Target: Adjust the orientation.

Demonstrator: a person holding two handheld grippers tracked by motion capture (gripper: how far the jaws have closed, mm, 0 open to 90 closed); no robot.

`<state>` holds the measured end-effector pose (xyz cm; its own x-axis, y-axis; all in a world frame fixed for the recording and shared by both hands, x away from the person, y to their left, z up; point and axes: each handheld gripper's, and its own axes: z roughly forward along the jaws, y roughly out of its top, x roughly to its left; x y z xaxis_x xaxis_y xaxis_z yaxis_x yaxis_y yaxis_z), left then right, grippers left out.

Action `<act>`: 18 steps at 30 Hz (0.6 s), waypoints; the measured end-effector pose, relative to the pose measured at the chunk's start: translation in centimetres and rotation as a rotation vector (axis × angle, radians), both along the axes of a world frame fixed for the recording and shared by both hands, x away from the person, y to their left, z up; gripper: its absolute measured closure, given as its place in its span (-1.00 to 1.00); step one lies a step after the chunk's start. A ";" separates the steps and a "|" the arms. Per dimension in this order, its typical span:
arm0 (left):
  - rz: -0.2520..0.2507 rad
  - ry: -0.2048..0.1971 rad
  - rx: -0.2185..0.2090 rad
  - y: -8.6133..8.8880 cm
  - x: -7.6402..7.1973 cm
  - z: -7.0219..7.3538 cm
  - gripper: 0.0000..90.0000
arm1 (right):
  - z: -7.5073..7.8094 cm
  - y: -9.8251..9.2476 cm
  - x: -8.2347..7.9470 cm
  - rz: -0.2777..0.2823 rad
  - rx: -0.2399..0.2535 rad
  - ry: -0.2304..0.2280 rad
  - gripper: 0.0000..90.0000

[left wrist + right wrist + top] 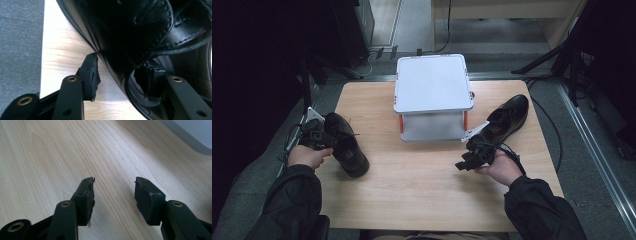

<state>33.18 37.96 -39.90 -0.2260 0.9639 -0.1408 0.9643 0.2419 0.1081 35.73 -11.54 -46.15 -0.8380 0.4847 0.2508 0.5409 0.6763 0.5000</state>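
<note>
A black leather lace-up shoe (346, 146) lies on the left side of the wooden table (422, 185), toe toward the person. My left gripper (323, 138) is at its heel end. In the left gripper view the jaws straddle the shoe's side wall (117, 45): one pad (91, 75) is outside over the table, the other (148, 80) is inside the opening, and neither visibly squeezes the leather. The second black shoe (508, 116) lies at the right, beside the stand. My right gripper (461, 164) (115, 180) hangs open over bare wood in front of that shoe, with nothing between its pads.
A white two-level stand (433, 82) with orange posts sits at the table's far middle; its edge (197, 135) shows in the right gripper view. Grey carpet (20, 50) lies beyond the table's left edge. Tripod legs and cables stand around the table on the floor.
</note>
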 end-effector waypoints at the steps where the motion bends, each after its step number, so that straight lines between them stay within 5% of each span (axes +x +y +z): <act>1: -0.003 -0.002 0.002 0.0 0.0 0.0 0.21 | 0.0 0.0 0.0 0.000 0.000 0.000 0.12; 18: -0.068 -0.017 0.019 0.0 0.1 -0.1 0.46 | 0.0 -0.2 0.0 -0.006 -0.002 0.000 0.12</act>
<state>33.26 38.01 -39.97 -0.1575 0.9795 -0.1255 0.9764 0.1735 0.1288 35.70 -11.72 -46.17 -0.8350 0.4902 0.2500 0.5450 0.6738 0.4990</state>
